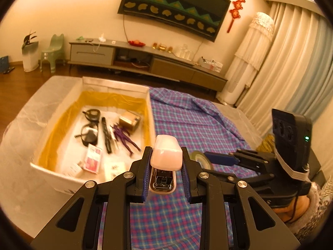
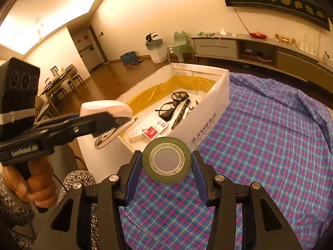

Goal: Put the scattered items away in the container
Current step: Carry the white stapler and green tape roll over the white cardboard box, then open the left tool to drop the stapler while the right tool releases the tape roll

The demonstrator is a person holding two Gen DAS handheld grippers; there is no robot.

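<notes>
My left gripper (image 1: 165,160) is shut on a pale pink stapler (image 1: 165,153), held in the air near the front right corner of the white box (image 1: 116,85). In the right wrist view that left gripper (image 2: 108,123) carries the stapler (image 2: 106,108) beside the box's near corner. An olive roll of tape (image 2: 168,179) sits clamped between the blue pads of my right gripper (image 2: 166,160), above the plaid cloth (image 2: 260,135) and close to the box wall (image 2: 208,112). From the left wrist camera, the right gripper (image 1: 203,158) and its tape (image 1: 198,158) show just right of the stapler.
Inside the yellow-lined box lie glasses (image 1: 89,125), a black pen (image 1: 106,134), purple pieces (image 1: 124,137), a small gold case (image 1: 130,120) and a red-and-white packet (image 1: 93,158). A hand (image 2: 35,183) grips the left tool. A TV cabinet (image 1: 145,62) stands beyond on the wooden floor.
</notes>
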